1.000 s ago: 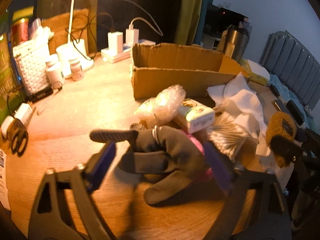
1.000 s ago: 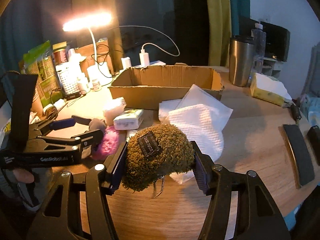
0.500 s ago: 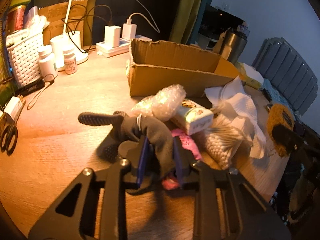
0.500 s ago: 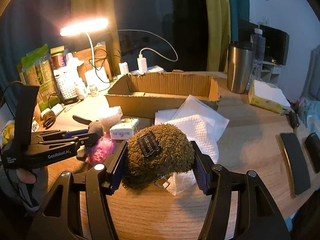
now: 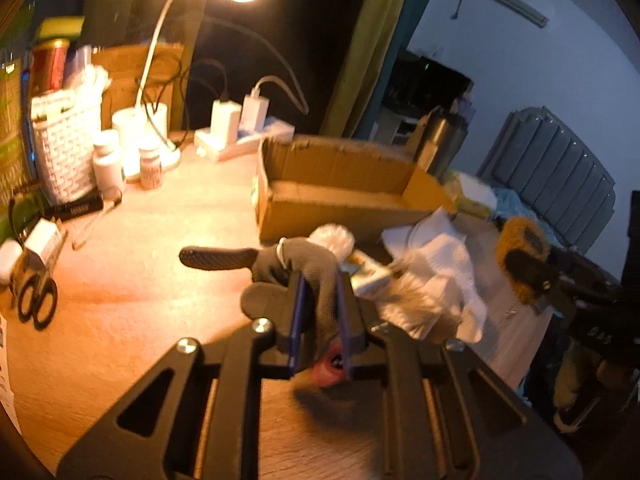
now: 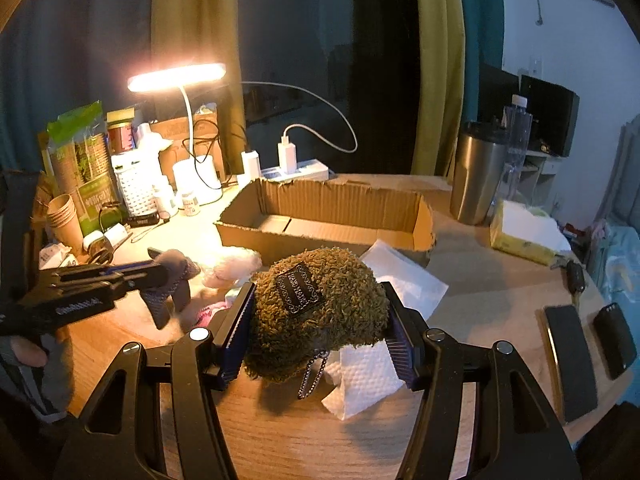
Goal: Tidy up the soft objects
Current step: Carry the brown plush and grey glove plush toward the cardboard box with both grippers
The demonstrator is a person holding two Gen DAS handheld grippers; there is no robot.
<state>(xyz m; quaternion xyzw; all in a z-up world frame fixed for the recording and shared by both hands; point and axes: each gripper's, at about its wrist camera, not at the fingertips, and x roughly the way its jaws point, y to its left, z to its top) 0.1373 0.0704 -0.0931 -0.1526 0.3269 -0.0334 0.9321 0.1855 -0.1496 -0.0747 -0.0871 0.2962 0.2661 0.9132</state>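
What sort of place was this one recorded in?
Most likely a bedroom or home study: a cluttered wooden desk lit by a desk lamp, curtains behind it, and what looks like a padded headboard nearby.

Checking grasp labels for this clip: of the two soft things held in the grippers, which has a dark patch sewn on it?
The fuzzy olive-brown plush pouch in the right gripper; the grey knit glove in the left gripper has none.

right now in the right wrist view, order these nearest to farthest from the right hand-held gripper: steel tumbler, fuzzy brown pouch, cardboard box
1. fuzzy brown pouch: clamped in the right hand-held gripper, centre foreground.
2. cardboard box: open, just beyond the pouch, mid-table.
3. steel tumbler: standing behind the box's right end, toward the back right.
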